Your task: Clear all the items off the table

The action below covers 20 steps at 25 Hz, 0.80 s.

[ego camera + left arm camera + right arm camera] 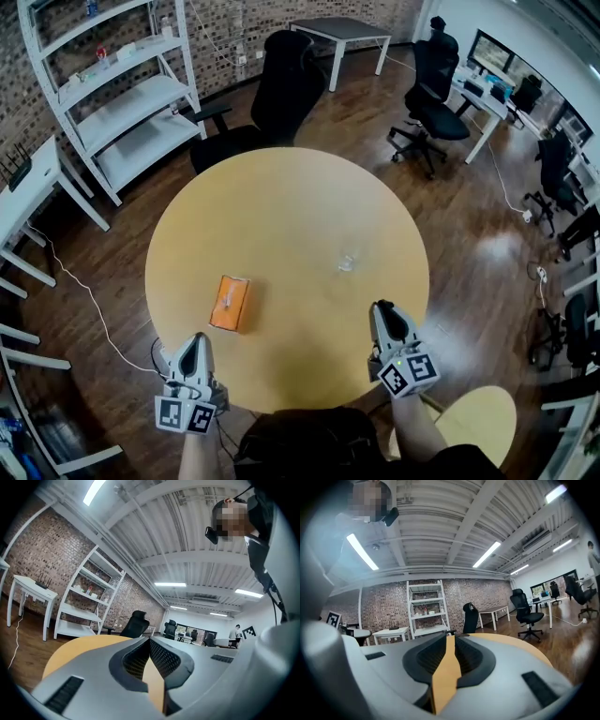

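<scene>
In the head view we hold both tools over the near edge of the round desk. The orange packet lies flat ahead of the left hand-held gripper, near it but not touching. A small clear object, too small to identify, sits ahead of the right hand-held gripper, also apart from it. Both items remain on the desk, so we judge that clearing has not begun.

In the left gripper view the jaws meet at their tips with nothing between them, and the packet is out of sight. To take it well, we should spread the jaws first, tip the nose down, and close across the packet's narrow width.

In the right gripper view the jaws stand slightly apart and empty, with bare desk showing in the slit. The clear object probably needs a wider opening and a gentle squeeze.
</scene>
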Each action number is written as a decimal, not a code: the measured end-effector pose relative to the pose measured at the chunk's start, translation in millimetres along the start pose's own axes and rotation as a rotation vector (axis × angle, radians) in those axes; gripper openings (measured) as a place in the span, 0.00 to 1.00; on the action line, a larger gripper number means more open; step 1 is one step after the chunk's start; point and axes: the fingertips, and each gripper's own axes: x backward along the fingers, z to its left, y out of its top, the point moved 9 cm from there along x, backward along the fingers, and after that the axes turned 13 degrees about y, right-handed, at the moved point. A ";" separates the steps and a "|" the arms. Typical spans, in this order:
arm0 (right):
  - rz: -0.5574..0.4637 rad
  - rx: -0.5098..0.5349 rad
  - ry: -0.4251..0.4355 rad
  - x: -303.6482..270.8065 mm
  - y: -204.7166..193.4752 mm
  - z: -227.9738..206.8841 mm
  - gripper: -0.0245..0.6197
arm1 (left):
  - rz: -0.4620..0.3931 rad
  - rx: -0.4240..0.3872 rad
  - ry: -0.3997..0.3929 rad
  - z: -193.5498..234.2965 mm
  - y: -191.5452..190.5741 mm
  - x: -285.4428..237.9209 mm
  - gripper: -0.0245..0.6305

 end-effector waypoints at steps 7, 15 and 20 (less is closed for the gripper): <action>0.136 -0.054 0.069 -66.9 -34.7 -56.2 0.22 | 0.108 -0.001 -0.060 -37.3 -34.8 -67.1 0.04; 0.261 -0.127 0.090 -111.5 -81.6 -95.2 0.22 | 0.226 -0.023 -0.058 -67.7 -82.7 -112.6 0.04; 0.324 -0.156 0.143 -131.0 -107.9 -106.3 0.22 | 0.272 -0.007 -0.090 -91.0 -108.9 -140.3 0.04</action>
